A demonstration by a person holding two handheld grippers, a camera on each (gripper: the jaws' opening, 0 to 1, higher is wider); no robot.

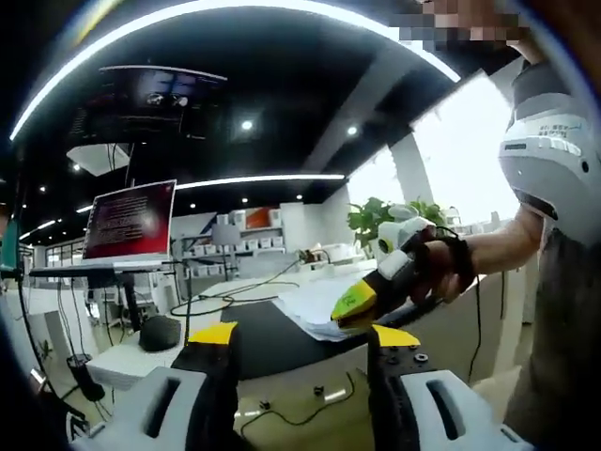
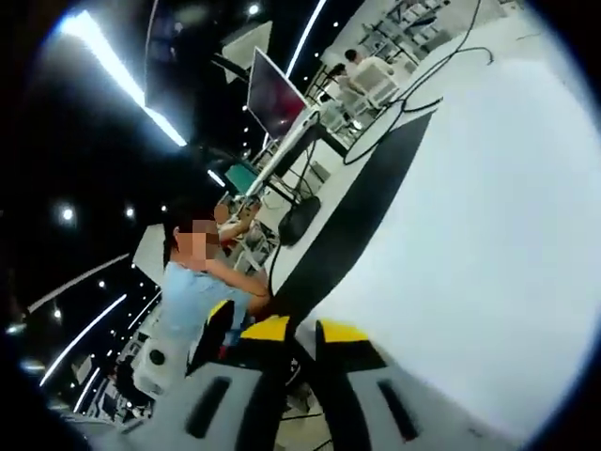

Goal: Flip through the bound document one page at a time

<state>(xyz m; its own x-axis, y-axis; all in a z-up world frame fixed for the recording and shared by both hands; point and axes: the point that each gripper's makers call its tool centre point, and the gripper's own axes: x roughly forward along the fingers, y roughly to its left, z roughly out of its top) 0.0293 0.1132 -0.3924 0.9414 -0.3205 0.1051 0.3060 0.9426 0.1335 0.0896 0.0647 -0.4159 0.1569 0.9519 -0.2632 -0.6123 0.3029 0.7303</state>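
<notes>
Left gripper (image 1: 305, 340): held back off the table edge, its 2 yellow-tipped jaws wide apart and holding nothing; probably waiting clear of the pages.
Right gripper (image 1: 357, 303): in the person's hand (image 1: 441, 266), yellow tips pressed down on the bound document (image 1: 315, 299); in the right gripper view (image 2: 293, 331) its jaws look nearly closed at the white page's (image 2: 470, 244) edge, but whether a sheet is pinched cannot be told.
Bound document: lies on the black mat (image 1: 268, 336) near the table's front edge.
Room: open air in front of the table; cables (image 1: 230, 299), a dark mouse-like object (image 1: 160, 332) and a laptop (image 1: 130, 224) crowd the far left.
</notes>
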